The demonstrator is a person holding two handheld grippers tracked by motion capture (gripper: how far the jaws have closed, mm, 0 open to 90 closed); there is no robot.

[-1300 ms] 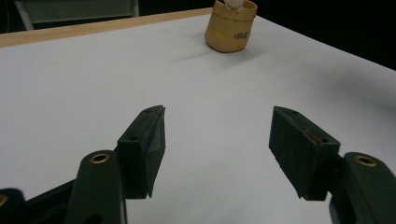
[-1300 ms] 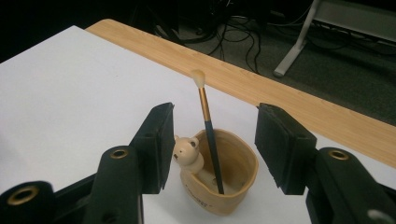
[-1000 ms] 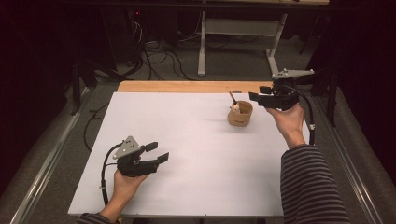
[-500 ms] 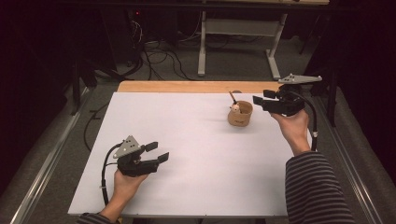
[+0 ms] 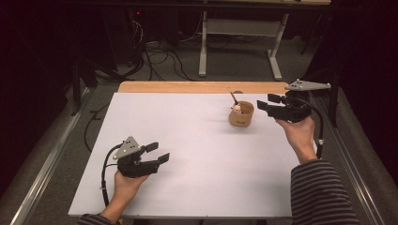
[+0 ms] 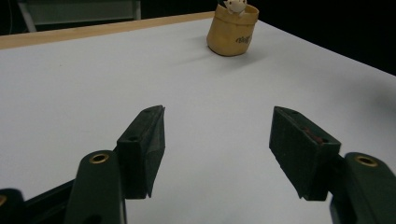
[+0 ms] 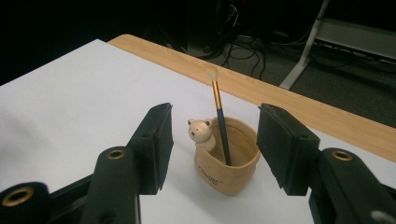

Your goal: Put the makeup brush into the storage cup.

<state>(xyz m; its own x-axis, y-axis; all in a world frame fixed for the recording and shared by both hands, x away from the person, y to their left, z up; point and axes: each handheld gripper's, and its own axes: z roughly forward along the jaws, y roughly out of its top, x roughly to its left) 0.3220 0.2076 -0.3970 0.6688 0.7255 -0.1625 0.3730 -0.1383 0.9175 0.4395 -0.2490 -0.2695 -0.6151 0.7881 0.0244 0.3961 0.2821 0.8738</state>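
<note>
Flanking the pot (image 5: pixel 241 114) — right gripper (image 5: pixel 268 105) beside, cables (image 5: pixel 162 56) beyond.

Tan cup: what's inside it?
The tan cup holds a paintbrush, bristles up, leaning against the rim, beside a small bear figure at its edge. The cup wall hides the bottom.

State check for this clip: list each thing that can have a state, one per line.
Left gripper: open, empty, above bare table.
Right gripper: open, empty, jaws framing the cup.
Cup: upright on the table, brush inside.
Brush: leaning in cup, bristles up.
Bear figure: at cup's rim.
</note>
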